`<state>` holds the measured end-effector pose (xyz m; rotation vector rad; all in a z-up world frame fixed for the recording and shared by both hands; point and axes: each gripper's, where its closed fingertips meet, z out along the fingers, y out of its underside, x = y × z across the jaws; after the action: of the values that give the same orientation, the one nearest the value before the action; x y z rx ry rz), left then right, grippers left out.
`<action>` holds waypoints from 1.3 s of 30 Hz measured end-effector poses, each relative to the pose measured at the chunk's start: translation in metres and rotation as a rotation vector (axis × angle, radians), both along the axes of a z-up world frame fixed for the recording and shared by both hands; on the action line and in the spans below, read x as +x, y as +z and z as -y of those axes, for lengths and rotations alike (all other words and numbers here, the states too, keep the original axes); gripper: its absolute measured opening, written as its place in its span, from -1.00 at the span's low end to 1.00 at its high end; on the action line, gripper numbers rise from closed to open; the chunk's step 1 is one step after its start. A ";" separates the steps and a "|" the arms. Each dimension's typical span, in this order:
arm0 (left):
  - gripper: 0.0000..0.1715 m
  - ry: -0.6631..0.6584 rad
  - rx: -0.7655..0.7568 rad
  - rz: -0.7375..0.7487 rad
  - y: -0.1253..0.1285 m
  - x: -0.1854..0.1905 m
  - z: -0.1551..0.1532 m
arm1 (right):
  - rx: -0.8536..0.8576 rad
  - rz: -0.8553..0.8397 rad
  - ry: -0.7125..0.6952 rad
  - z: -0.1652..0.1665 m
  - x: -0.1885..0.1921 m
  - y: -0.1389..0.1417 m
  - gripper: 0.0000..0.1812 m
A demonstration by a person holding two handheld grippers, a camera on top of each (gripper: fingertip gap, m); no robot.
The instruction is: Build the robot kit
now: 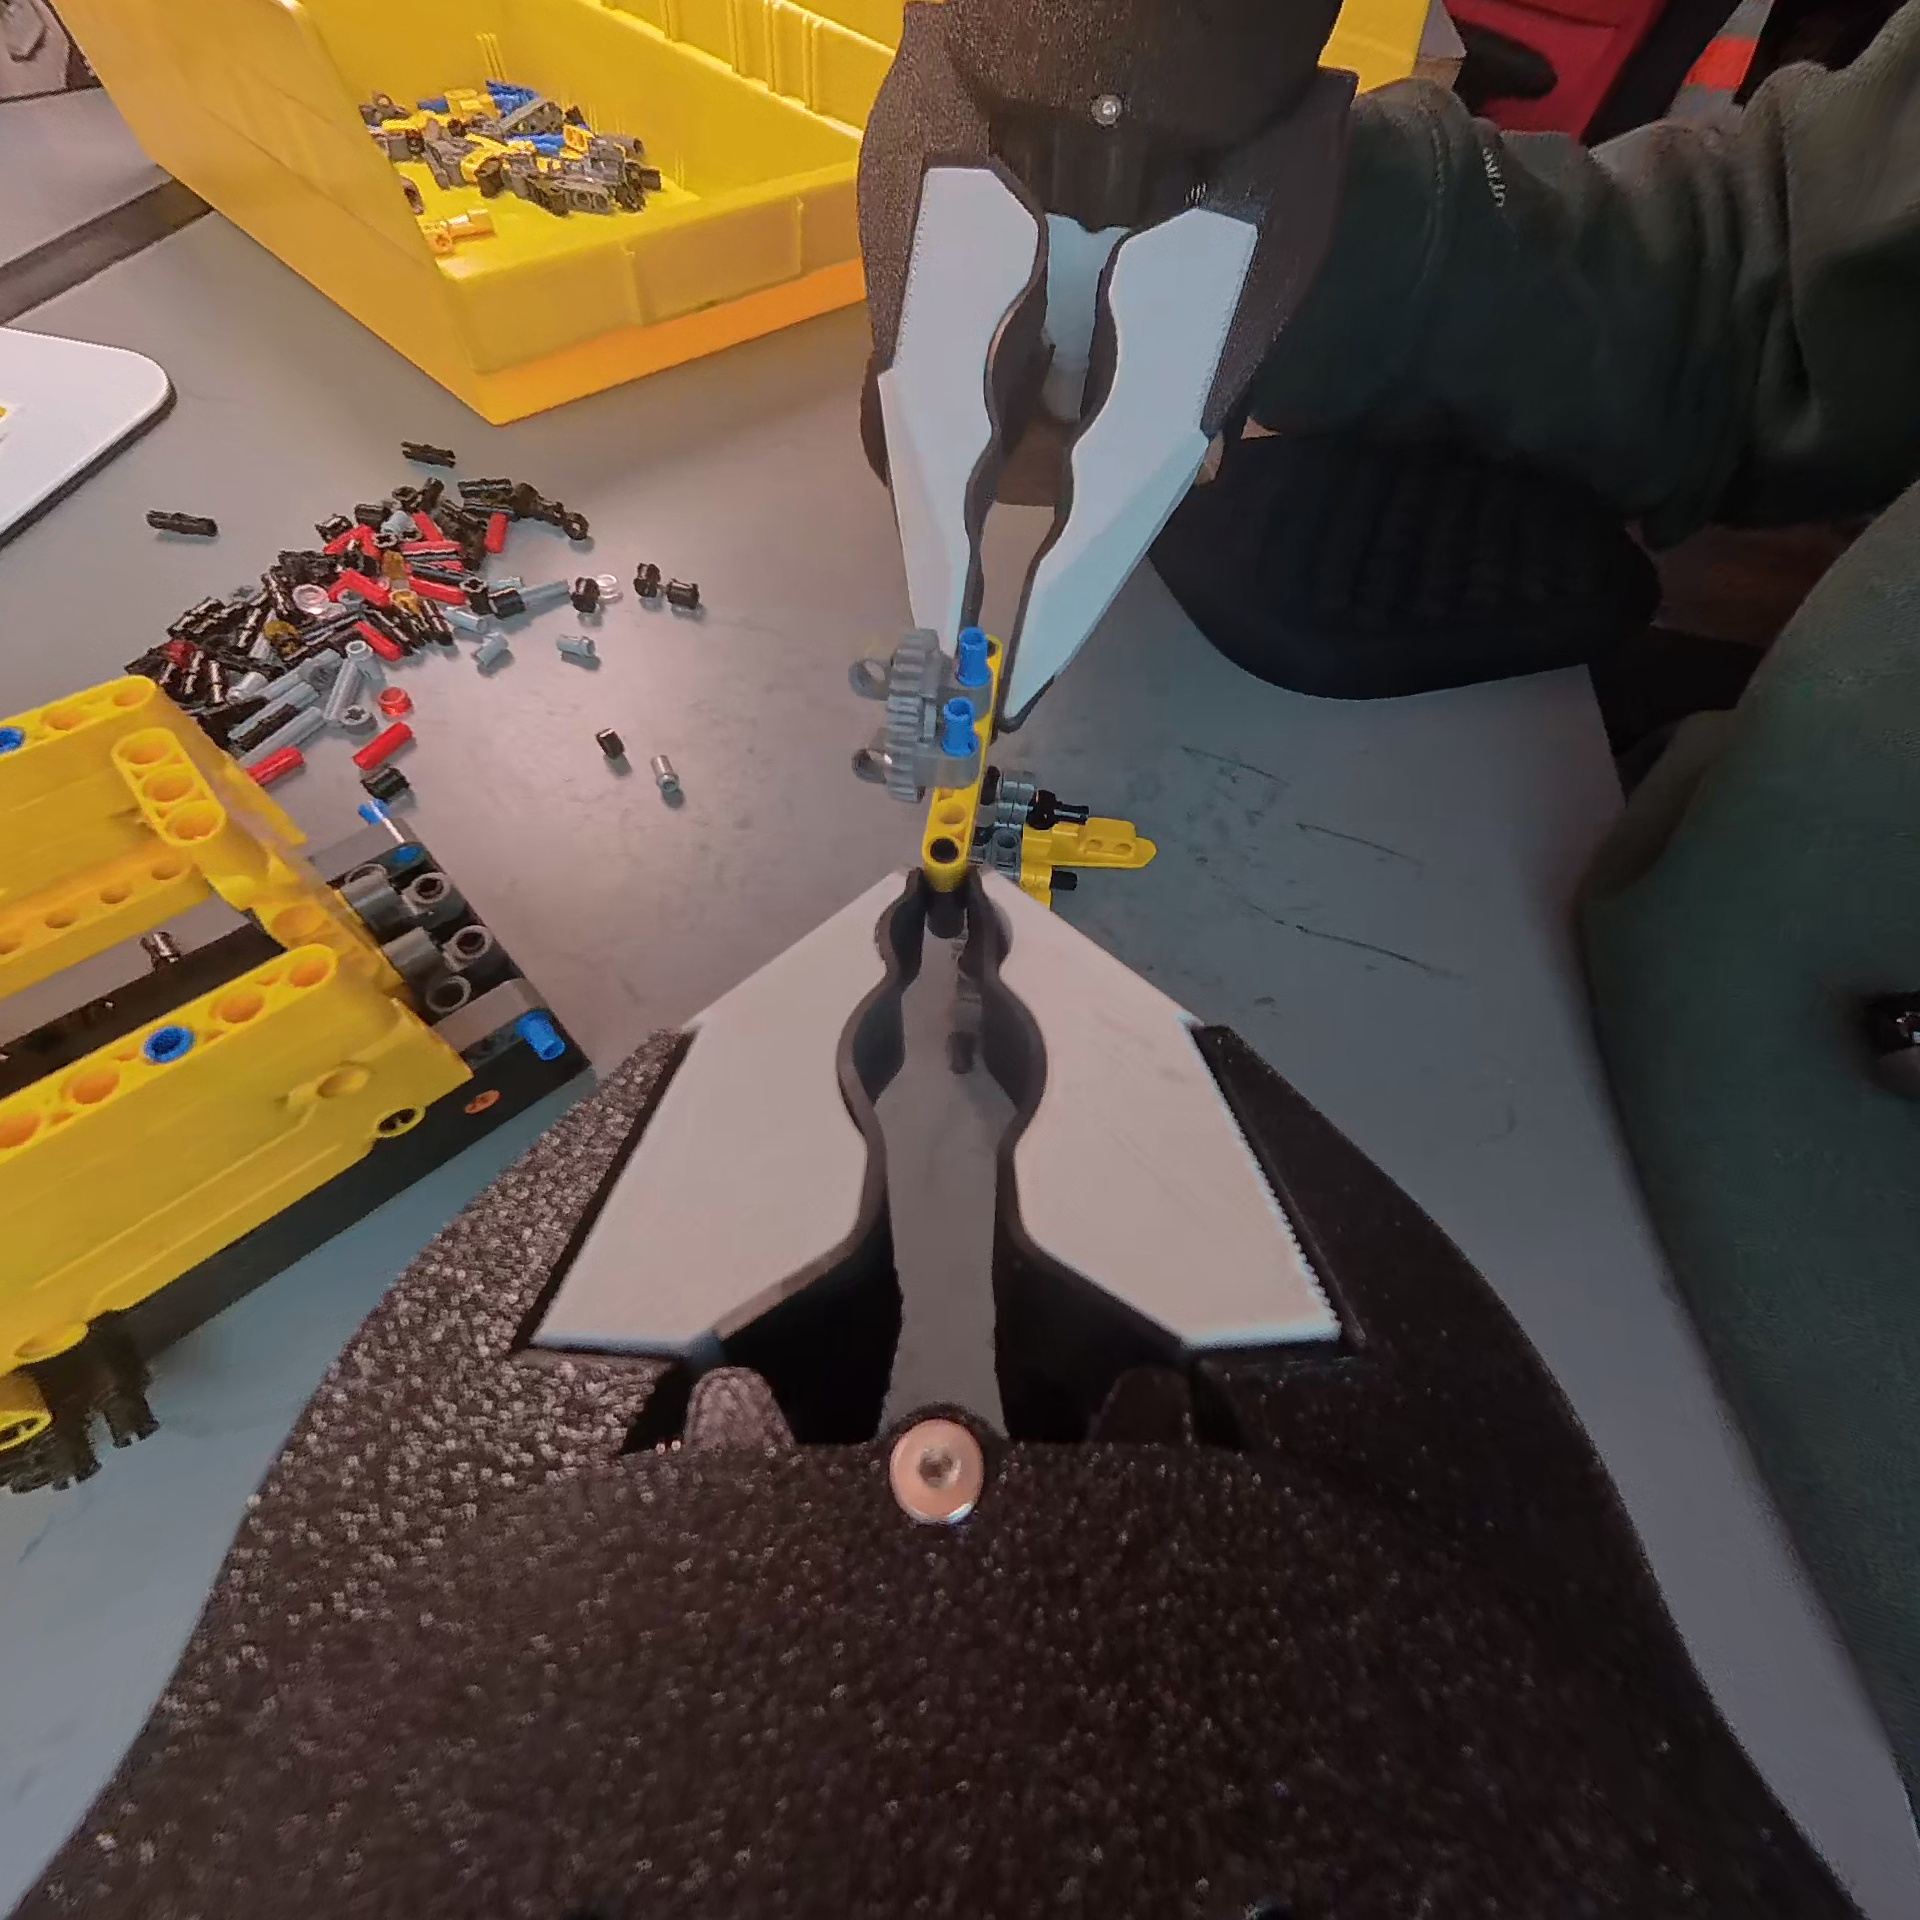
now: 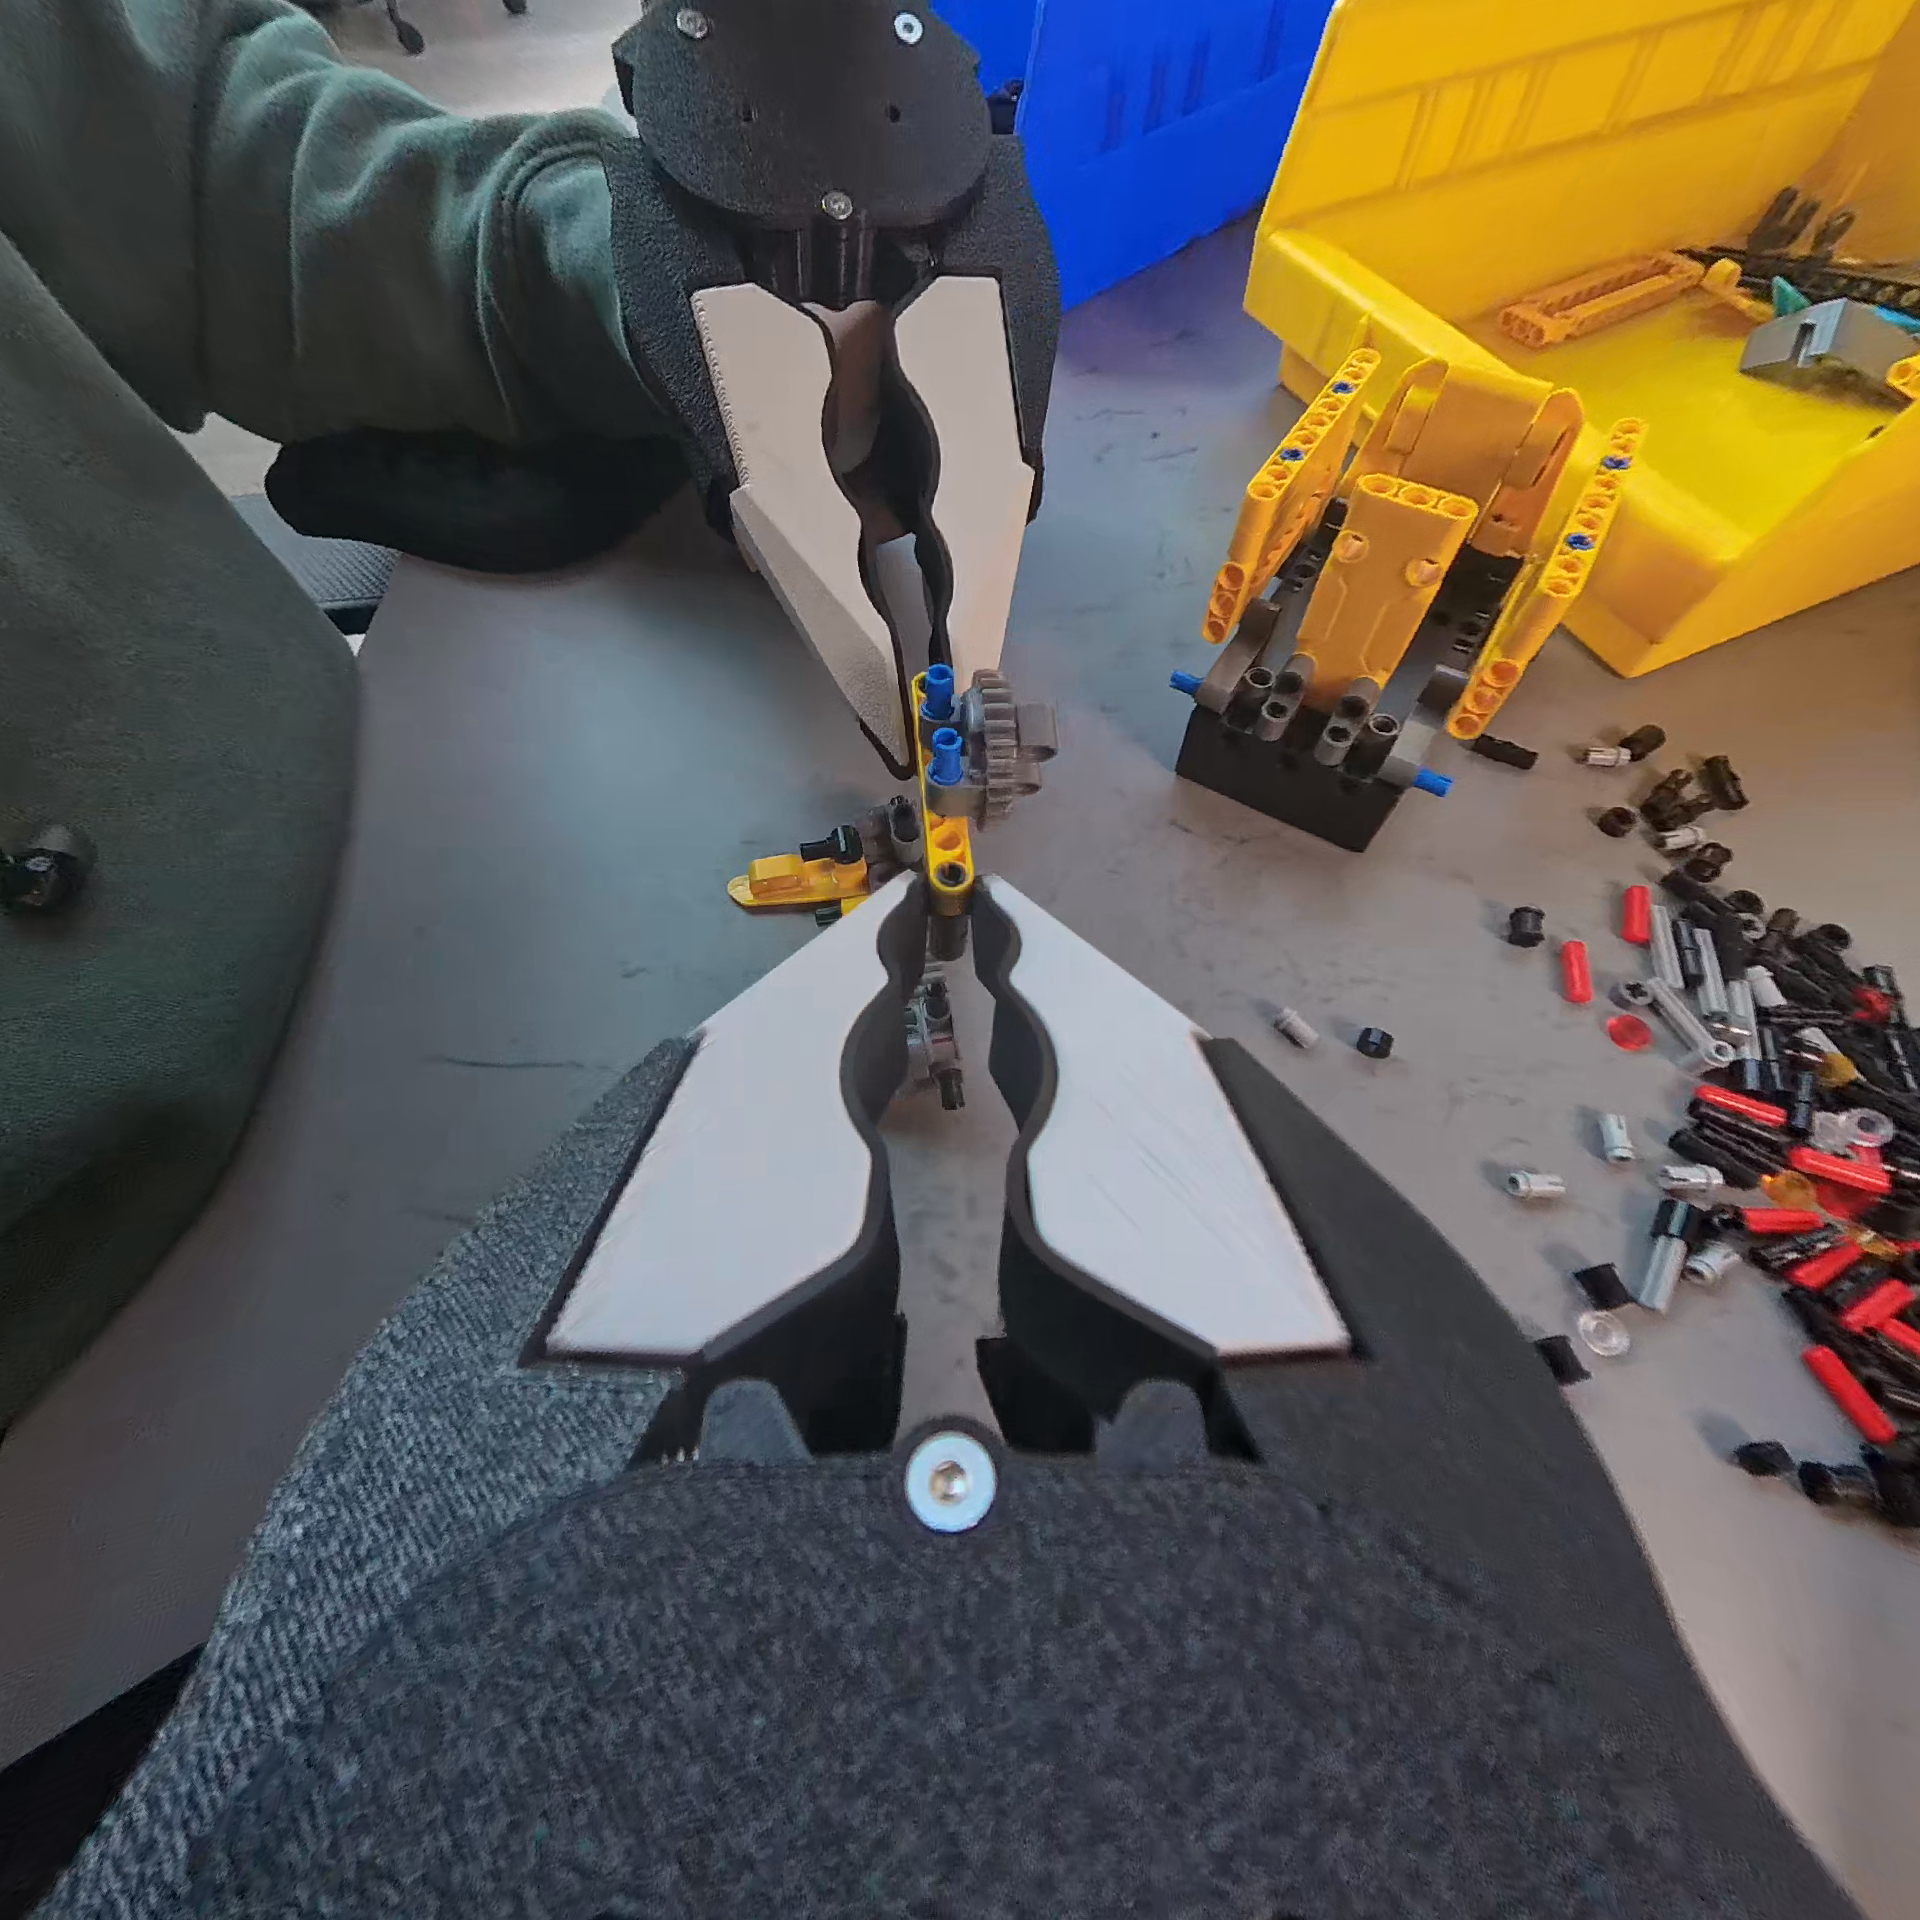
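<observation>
Left gripper (image 1: 940, 894) clamped on near end of yellow beam (image 1: 951, 831); right gripper (image 1: 987, 691) clamped on far end at 12 o'clock, beside 2 blue pins (image 1: 966, 686) and grey gear (image 1: 914, 717); loose pins (image 1: 343, 613) on table (image 1: 1299, 831) at 10 o'clock.

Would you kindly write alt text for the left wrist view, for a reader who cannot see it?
Two claws pinch opposite ends of a small yellow beam carrying blue pins and a grey gear: the left claw from below, the right claw from above. Loose black, red and grey pins litter the grey table, beside a yellow bin.
</observation>
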<state>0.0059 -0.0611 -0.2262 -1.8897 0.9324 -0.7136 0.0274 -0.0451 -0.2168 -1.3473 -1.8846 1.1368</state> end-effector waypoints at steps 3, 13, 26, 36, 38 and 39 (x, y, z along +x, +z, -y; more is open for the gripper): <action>-0.92 -0.007 -0.001 -0.006 -0.001 0.001 0.001 | -0.044 0.026 0.003 0.000 0.001 -0.004 -0.93; -0.84 -0.053 -0.047 0.010 -0.003 0.002 0.007 | -0.156 0.079 0.011 0.002 0.005 -0.013 -0.93; -0.92 -0.040 -0.065 -0.039 -0.009 0.000 0.006 | -0.123 0.071 0.017 0.002 0.004 -0.016 -0.93; -0.92 -0.035 0.045 -0.165 -0.010 0.001 0.007 | 0.032 0.013 0.022 0.004 0.005 -0.016 -0.93; -0.92 -0.031 0.065 -0.193 -0.010 0.001 0.007 | 0.052 0.007 0.024 0.004 0.006 -0.016 -0.93; -0.92 -0.029 0.073 -0.202 -0.010 0.001 0.007 | 0.061 0.007 0.026 0.005 0.006 -0.016 -0.93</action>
<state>0.0065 -0.0685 -0.2366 -1.9121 1.0995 -0.5045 0.0332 -0.0496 -0.2328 -1.2992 -1.9309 1.0798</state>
